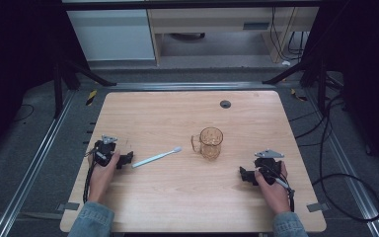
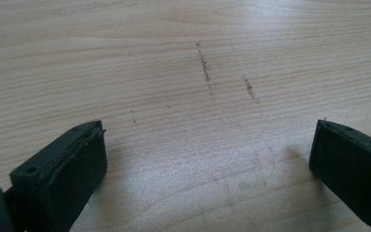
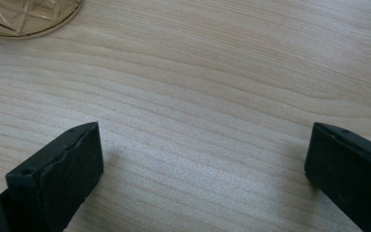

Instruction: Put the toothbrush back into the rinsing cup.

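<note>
High view: toothbrush (image 1: 156, 157) flat, long axis left-right, head toward mug (image 1: 209, 142); both tongs apart, empty.

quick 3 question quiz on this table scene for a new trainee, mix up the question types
1. True or false: the toothbrush stands inside the glass mug.
2. Which tongs lie closer to the toothbrush?
A. left tongs
B. right tongs
3. Fill in: in both gripper views the jaws stand wide ____ over bare wooden table.

Key
1. False. It lies flat on the table, to the left of the mug and apart from it.
2. A. The handle end lies just beyond the left tongs.
3. Open, with nothing between them. The mug's patterned base shows at the top left corner of the right gripper view.
</note>
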Demonstrator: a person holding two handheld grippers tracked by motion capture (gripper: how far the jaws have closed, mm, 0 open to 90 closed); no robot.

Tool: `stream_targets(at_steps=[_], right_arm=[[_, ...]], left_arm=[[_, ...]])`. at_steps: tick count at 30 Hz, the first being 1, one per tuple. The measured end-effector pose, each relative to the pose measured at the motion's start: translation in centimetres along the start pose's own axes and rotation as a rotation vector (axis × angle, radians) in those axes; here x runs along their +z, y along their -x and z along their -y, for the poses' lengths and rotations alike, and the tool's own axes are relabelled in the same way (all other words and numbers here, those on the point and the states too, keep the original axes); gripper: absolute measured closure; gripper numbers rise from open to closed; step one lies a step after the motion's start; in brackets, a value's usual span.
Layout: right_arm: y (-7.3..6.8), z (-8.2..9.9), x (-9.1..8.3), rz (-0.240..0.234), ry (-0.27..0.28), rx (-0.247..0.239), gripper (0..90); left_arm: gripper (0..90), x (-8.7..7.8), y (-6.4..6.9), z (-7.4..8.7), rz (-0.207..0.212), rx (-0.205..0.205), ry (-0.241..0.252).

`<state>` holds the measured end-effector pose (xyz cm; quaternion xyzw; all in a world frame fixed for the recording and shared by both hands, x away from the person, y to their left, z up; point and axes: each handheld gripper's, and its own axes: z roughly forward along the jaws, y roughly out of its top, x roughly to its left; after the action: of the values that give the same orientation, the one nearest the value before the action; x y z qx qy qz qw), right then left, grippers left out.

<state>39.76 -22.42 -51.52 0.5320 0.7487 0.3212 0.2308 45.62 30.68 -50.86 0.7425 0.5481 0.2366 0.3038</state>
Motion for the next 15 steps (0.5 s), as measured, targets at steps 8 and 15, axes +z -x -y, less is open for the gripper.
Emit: stream_targets(at_steps=[8,15], right_arm=[[0.0,0.0,0.0,-0.002,-0.001,-0.001,0.4],[0.0,0.0,0.0,-0.001,-0.001,-0.001,0.4]], left_arm=[[4.6,-2.3,0.4,-1.7,0.045,0.091,-0.075],[5.1,-5.7,1.2,-4.5,0.058,0.208,-0.16]])
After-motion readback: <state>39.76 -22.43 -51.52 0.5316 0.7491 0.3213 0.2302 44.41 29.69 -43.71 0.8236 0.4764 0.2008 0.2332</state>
